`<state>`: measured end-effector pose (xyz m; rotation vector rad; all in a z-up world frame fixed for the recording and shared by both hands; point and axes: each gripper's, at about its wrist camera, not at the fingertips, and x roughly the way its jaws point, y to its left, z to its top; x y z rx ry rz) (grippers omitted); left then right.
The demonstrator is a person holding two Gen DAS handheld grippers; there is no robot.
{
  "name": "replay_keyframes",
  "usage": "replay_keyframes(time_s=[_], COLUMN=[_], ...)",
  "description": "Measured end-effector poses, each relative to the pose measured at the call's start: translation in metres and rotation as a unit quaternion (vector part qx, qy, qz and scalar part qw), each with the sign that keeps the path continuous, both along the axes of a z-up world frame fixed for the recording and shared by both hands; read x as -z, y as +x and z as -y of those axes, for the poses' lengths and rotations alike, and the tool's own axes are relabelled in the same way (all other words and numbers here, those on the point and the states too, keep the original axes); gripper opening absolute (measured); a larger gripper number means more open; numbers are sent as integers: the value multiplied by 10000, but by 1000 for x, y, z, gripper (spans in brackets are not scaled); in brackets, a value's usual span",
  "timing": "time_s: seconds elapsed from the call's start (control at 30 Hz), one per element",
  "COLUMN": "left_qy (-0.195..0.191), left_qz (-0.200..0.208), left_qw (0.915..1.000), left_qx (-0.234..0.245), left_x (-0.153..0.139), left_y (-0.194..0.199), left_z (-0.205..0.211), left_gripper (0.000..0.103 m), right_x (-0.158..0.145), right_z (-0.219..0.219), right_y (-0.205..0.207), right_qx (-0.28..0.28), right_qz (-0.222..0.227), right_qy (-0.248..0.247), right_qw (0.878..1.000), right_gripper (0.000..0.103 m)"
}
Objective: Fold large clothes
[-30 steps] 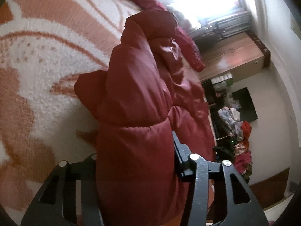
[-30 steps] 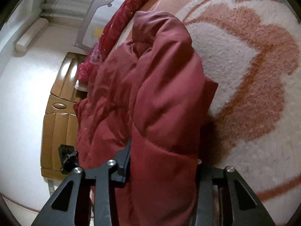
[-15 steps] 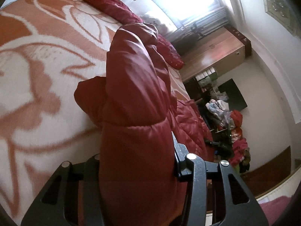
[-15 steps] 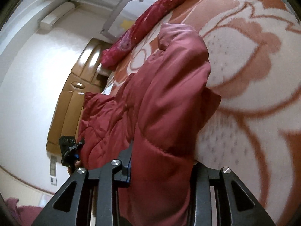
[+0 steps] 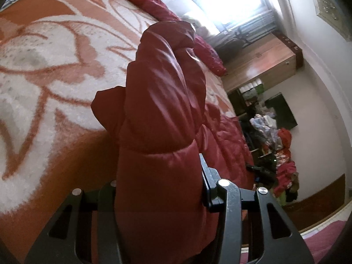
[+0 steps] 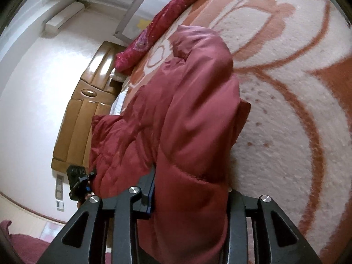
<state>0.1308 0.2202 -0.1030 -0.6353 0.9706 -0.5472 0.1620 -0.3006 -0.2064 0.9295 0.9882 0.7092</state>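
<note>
left wrist view, puffy quilted red jacket (image 5: 162, 114) bunched, both jaws clamped on it, over bed blanket (image 5: 44, 70)

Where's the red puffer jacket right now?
The red puffer jacket is clamped in both the left gripper and right gripper, above the orange-and-white blanket.

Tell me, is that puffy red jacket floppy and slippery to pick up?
Probably floppy: the puffy red quilted jacket droops and bunches beyond the left gripper. Likely light for its size, since its padding bulges out past the right gripper. Its shiny fabric looks a bit slippery, so it may slide on the orange-and-white blanket.
</note>
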Motion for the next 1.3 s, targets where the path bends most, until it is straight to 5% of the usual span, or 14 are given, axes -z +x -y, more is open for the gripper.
replay_keyframes(time_s=[0.23,0.53,0.9,1.13,1.3], left_qy=[71,87,949,1551,1636], left_qz=[-264,-303,-308,-22,94], left_qw=[9994,9991,9924,9815,9778], left_qx=[-196,-281,-718,-1125,-1304], left_x=[38,52,26,-5,-15], left_y=[0,-2,-13,-34,-41], left_z=[-8,-9,6,4,-7], left_gripper=[48,56,68,69,69], right_x=[27,40,31,8,-1], right_z=[-7,-14,-13,-9,-3], right_y=[2,-5,-12,-26,-37], right_qx=[151,317,541,820,1120], right_qz=[-185,-242,-378,-235,-209], right_qy=[-114,-207,-666,-1017,-1282], right_qw=[9996,9990,9956,9912,9852], right_gripper=[46,62,82,82,82])
